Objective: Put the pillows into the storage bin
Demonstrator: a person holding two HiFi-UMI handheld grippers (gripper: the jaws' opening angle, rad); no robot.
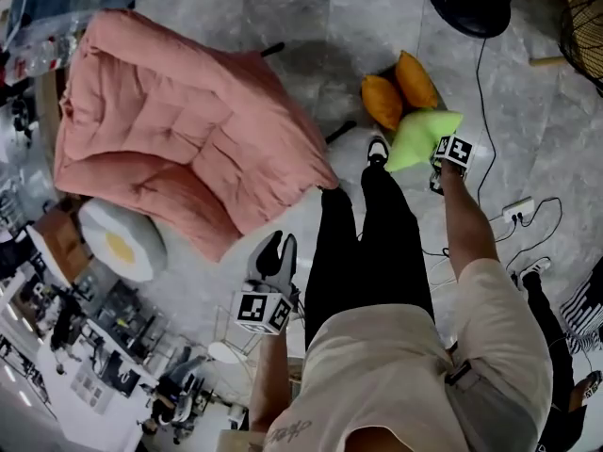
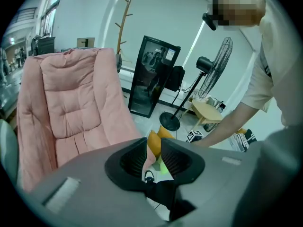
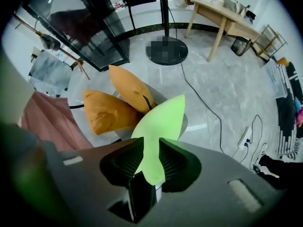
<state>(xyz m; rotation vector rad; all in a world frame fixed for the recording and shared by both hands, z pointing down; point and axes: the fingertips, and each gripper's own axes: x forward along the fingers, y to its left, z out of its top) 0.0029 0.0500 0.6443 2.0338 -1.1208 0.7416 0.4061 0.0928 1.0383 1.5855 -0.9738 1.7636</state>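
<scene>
grey marble-look floor [image 1: 283, 36], with a big pink padded chair [image 1: 179, 130] to one side and a white cushion with a yellow centre [image 1: 121, 241] lying by its foot. ahead of the person's shoes, two orange pillows [image 3: 118, 103] stand on end in what appears to be the storage bin [image 3: 183, 123]; only a pale strip of its rim shows.

the green pillow [image 3: 161, 122] hangs just over them, touching or nearly touching the orange pair. the right gripper [image 3: 150, 157] has it by one corner, its jaws closed narrowly on the fabric. the pillow looks light, soft and floppy, and it sags from the pinch rather than holding a shape. it is not fragile, and a corner or seam seems the sensible hold, though so thin a bite of cloth could slip.

the right arm [image 1: 466, 215] is stretched forward and low, with its gripper pointing almost straight down above the bin.

the left gripper [image 2: 154, 157] is held back near the waist on a bent arm and tilted down toward the chair's edge. its jaws are parted with nothing between them.
</scene>
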